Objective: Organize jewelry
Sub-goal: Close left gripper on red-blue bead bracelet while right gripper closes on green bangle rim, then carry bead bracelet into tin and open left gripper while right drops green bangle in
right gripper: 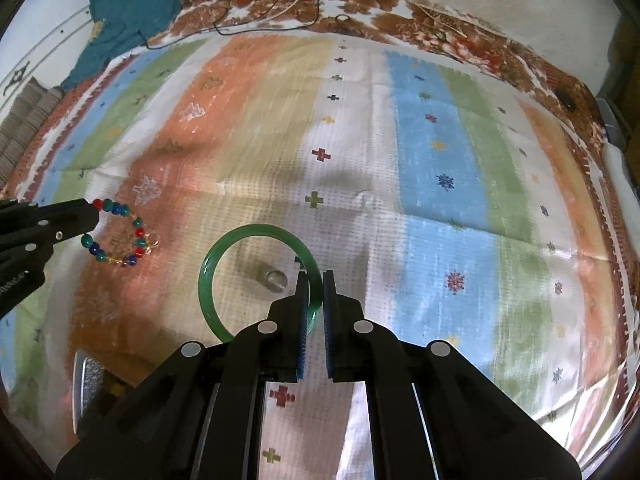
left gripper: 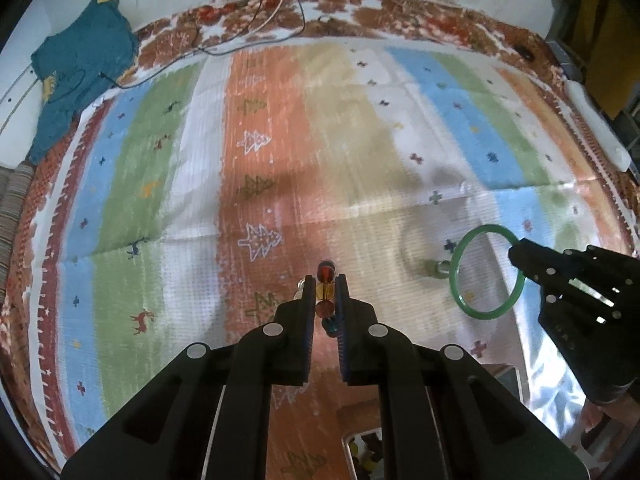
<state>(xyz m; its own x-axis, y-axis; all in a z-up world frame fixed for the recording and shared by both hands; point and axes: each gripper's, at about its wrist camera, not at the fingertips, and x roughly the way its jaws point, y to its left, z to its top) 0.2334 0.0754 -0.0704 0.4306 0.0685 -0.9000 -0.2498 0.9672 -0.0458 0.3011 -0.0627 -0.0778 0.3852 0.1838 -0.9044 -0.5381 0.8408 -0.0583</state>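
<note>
My left gripper (left gripper: 325, 280) is shut on a beaded bracelet (left gripper: 325, 294) of red, amber and blue-green beads, held above the striped cloth. In the right wrist view the bracelet (right gripper: 120, 236) hangs as a loop from the left gripper (right gripper: 90, 220). My right gripper (right gripper: 316, 276) is shut on a green bangle (right gripper: 216, 260), held edge-on above the cloth; it also shows in the left wrist view (left gripper: 458, 280) with the right gripper (left gripper: 516, 254) at its rim. A small silver ring (right gripper: 276, 278) lies on the cloth inside the bangle's outline, and shows in the left view too (left gripper: 440, 268).
The colourful striped cloth (left gripper: 280, 120) covers the surface. A teal garment (left gripper: 80, 76) lies at the far left corner, with cables (left gripper: 260, 16) at the far edge. A box holding beads (left gripper: 366, 454) sits near the front edge below the grippers; its lid or wall shows in the right view (right gripper: 90, 380).
</note>
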